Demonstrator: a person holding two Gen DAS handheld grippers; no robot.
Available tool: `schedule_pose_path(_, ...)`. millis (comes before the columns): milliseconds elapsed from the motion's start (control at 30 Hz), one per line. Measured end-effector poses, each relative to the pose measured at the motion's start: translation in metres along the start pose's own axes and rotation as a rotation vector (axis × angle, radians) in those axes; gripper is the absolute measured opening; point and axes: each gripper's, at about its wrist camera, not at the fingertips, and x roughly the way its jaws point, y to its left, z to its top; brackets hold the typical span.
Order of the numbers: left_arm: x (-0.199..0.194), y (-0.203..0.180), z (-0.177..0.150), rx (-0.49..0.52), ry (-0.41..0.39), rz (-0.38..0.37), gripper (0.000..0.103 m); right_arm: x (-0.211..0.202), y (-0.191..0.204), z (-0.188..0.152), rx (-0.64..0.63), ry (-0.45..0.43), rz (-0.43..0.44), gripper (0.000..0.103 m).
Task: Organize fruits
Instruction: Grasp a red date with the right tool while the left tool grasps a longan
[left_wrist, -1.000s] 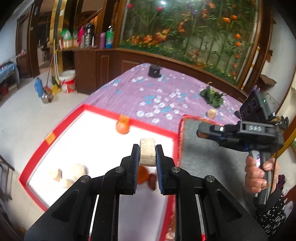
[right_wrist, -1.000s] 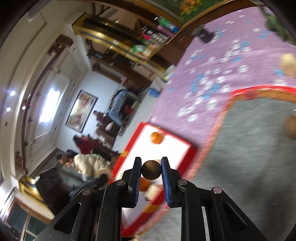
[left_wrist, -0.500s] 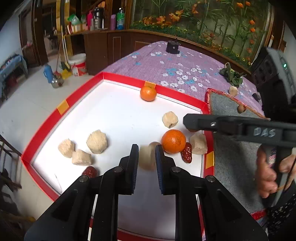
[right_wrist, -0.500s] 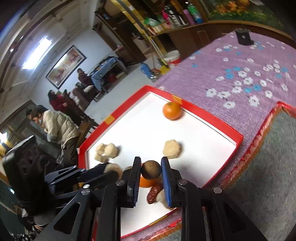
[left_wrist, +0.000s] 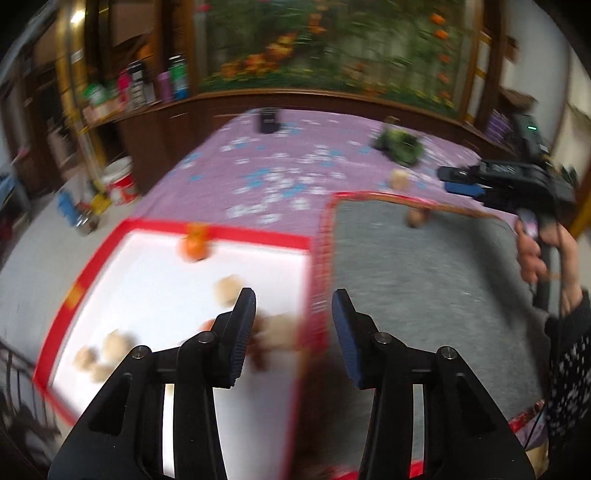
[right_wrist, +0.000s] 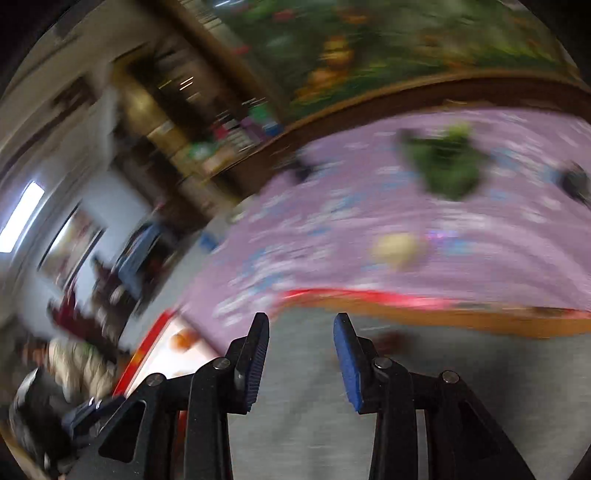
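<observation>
My left gripper (left_wrist: 293, 306) is open and empty above the border between the white red-rimmed tray (left_wrist: 229, 232) and the grey mat (left_wrist: 424, 280). The tray holds an orange (left_wrist: 195, 248) and several beige fruit pieces (left_wrist: 226, 289). A brown fruit (left_wrist: 416, 218) lies at the mat's far edge. My right gripper (right_wrist: 301, 332) is open and empty over the grey mat (right_wrist: 461, 369); it also shows in the left wrist view (left_wrist: 498, 179). Both views are blurred.
A purple flowered cloth (left_wrist: 280, 177) covers the table. On it lie green leaves (left_wrist: 400, 146), a pale fruit (left_wrist: 399, 180) and a dark box (left_wrist: 269, 120). In the right wrist view the leaves (right_wrist: 447, 166) and pale fruit (right_wrist: 397, 245) lie beyond the mat's red edge.
Both grippers have opened and let go of their fruit. The left one has swung right towards the mat; the right one has swung away from the tray over the mat.
</observation>
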Motion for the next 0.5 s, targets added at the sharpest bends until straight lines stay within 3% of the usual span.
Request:
schedule_pose_path(100,0.013,-0.038,0.016,0.087,-0.008,-0.021,0.043,0.002,-0.045,0.003,0.145,0.030,0.030,0.035)
schedule_pose_path(233,0.025,-0.074,0.029,0.151,-0.013,-0.046,0.043,0.028,-0.058,0.006,0.236,0.117,0.093,0.033)
schedule_pose_path(367,0.032,-0.093,0.031,0.174,-0.001,-0.066,0.043,0.051,-0.060,0.002,0.275,0.179,0.018,0.033)
schedule_pose_path(500,0.040,-0.097,0.029,0.168,0.031,-0.062,0.043,0.055,-0.053,0.004,0.262,0.152,-0.038,0.032)
